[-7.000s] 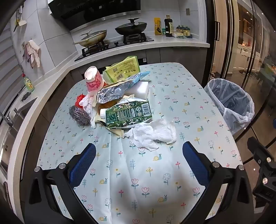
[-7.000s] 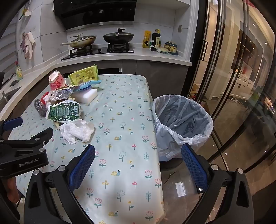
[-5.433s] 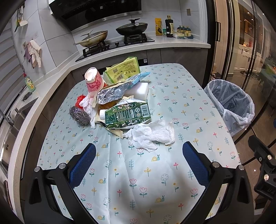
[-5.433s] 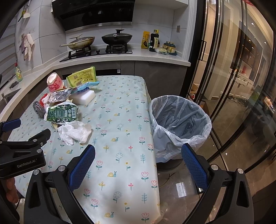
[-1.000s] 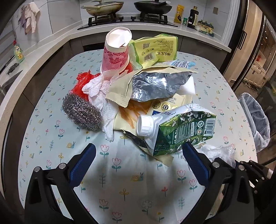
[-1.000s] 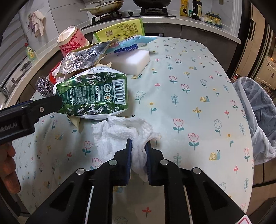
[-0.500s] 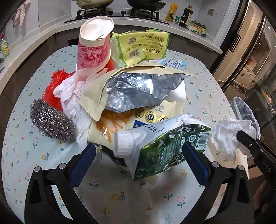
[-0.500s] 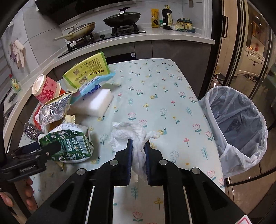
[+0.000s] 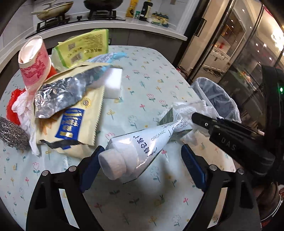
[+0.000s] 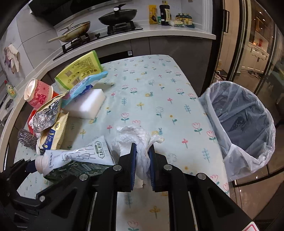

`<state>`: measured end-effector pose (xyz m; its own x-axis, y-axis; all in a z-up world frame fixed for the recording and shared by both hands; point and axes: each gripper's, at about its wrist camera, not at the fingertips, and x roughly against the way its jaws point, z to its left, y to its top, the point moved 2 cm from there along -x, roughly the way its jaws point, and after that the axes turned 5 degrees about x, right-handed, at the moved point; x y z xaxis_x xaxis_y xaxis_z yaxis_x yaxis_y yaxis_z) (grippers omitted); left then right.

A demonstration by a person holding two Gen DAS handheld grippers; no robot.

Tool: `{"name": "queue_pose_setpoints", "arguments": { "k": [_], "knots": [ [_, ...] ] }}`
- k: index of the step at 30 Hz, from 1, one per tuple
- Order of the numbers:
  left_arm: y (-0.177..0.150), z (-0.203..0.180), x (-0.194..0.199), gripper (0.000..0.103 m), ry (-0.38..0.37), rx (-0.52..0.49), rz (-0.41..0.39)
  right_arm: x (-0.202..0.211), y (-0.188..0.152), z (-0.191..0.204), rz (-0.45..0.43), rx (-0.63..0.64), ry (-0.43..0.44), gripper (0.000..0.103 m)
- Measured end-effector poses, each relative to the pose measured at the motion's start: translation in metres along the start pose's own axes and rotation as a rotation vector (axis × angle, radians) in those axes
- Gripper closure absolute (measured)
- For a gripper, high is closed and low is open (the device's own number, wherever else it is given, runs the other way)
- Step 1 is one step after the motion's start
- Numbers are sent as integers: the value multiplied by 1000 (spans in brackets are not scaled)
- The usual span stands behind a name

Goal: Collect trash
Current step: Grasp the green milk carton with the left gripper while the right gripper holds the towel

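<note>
1. Nearest in the left wrist view: left gripper (image 9: 140, 165), jaws closing, with the crushed milk carton (image 9: 142, 147) between the blue pads; left pad against the white cap, right pad apart from the carton.
2. Nearest in the right wrist view: right gripper (image 10: 142, 160), pads pressed together on a crumpled white paper towel (image 10: 134, 138), wad bulging above the fingertips, tail hanging below.
3. Just left of the towel in that view: same carton, cap end toward the black left gripper body at the lower left corner.
4. Beneath both: desk (image 10: 150, 85) under a pale blue cloth printed with flowers and snails.
5. Farther left on the desk, a heap of trash: yellow snack bag (image 9: 71, 128) with blue label, silver-lined foil wrapper (image 9: 60, 94) on top of it, steel wool scourer (image 9: 12, 135) at the left edge, red plastic scrap (image 9: 13, 104) and white tissue beside it.
6. Behind the heap: white sponge block (image 10: 87, 104), blue wrapper (image 10: 85, 85) lying across it, pink paper cup (image 10: 38, 94) tipped over, green-yellow packet (image 10: 79, 71).
7. Off the desk's right edge: trash bin (image 10: 243, 120) with a translucent liner, mouth open.
8. Farthest back: kitchen counter with a frying pan (image 10: 75, 32) and a lidded wok (image 10: 118, 13) on the hob, bottles to the right.
</note>
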<state>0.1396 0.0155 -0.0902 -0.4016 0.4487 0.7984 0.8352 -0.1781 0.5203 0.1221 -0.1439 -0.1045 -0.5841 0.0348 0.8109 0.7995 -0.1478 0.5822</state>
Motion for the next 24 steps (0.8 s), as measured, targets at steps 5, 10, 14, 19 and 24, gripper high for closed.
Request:
{"name": "queue_pose_setpoints", "arguments": {
  "k": [5, 10, 14, 19, 24],
  "knots": [
    [-22, -7, -8, 20, -28, -33, 71, 6, -15, -14, 14, -22, -12, 90],
    [-30, -1, -13, 19, 35, -45, 75, 4, -22, -17, 25, -29, 0, 90],
    [-29, 9, -1, 16, -33, 35, 88, 8, -24, -15, 18, -29, 8, 90],
    [-35, 12, 18, 12, -63, 89, 83, 12, -22, -21, 3, -39, 9, 90],
    [-40, 14, 11, 12, -26, 162, 105, 8, -18, -15, 3, -27, 28, 90]
  ]
}}
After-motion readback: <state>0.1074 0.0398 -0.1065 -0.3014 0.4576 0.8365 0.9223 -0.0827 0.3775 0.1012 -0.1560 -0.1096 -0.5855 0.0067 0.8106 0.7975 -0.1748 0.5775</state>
